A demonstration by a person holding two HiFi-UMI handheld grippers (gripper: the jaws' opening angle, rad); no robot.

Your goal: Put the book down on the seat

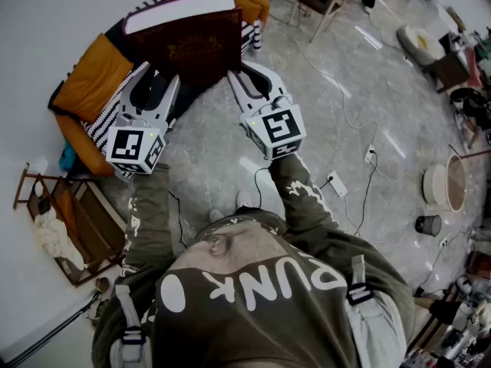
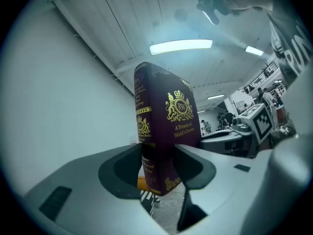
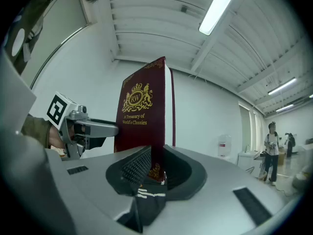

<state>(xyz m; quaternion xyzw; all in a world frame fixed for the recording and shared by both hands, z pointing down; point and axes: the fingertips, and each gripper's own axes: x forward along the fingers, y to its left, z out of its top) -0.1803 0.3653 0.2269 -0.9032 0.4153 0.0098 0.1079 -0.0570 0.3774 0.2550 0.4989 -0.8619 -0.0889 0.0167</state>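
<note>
A thick maroon book point(image 1: 188, 41) with gold print lies flat in the air above the orange armchair point(image 1: 92, 83), its white page edge toward the chair back. My left gripper point(image 1: 157, 90) grips its near left side, and my right gripper point(image 1: 245, 79) grips its near right corner. In the left gripper view the book point(image 2: 164, 126) fills the wide gap of the left gripper point(image 2: 159, 165), spine toward the camera. In the right gripper view the book point(image 3: 144, 116) stands edge-on in the right gripper point(image 3: 156, 168), with both pads against it. The seat's striped cushion point(image 1: 115, 102) shows beneath the book.
A wooden rack point(image 1: 69, 228) stands left of the person. Cables and a power strip point(image 1: 337, 184) trail over the marble floor. A wooden chair point(image 1: 318, 2) stands behind the armchair. A round basket point(image 1: 445, 184) and a dark cup point(image 1: 428, 225) sit to the right. People point(image 3: 270, 151) stand far off.
</note>
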